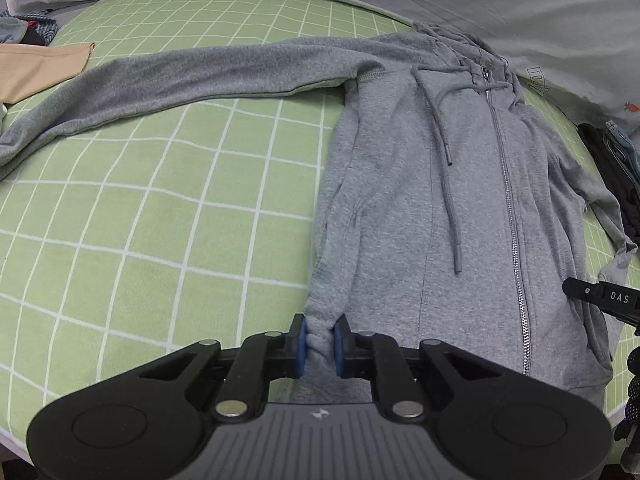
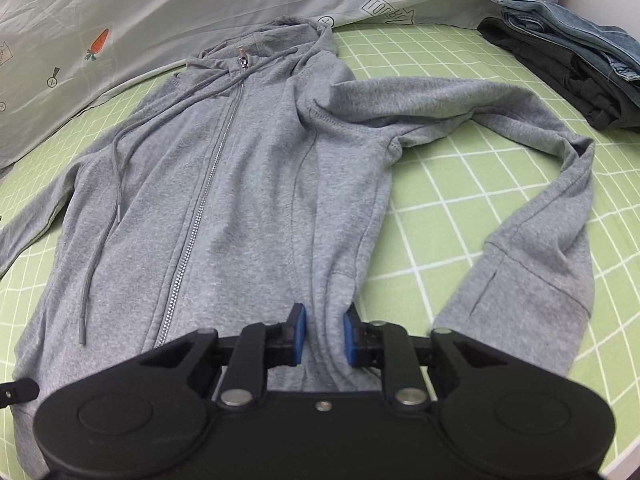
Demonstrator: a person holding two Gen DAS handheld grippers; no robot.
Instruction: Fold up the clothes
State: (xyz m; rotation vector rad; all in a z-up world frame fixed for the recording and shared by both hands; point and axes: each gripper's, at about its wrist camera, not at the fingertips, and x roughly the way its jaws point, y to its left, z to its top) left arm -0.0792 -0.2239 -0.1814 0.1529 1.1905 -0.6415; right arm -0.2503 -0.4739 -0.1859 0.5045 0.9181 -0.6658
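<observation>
One grey zip-front fleece hoodie: centre frame, flat on green checked bedsheet, zipped, both sleeves spread outward, no fold yet visible. Left gripper pinches its hem corner; right gripper fingers straddle hem fabric, grip uncertain. One folded jeans-and-dark-garment stack, upper right.

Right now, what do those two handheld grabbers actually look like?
Both are alike: the left gripper and right gripper have wide matte-black bodies with round lobes, silver pivot bolts, black linkage arms and blue pads. The left one's centre panel is ribbed grey.
</observation>
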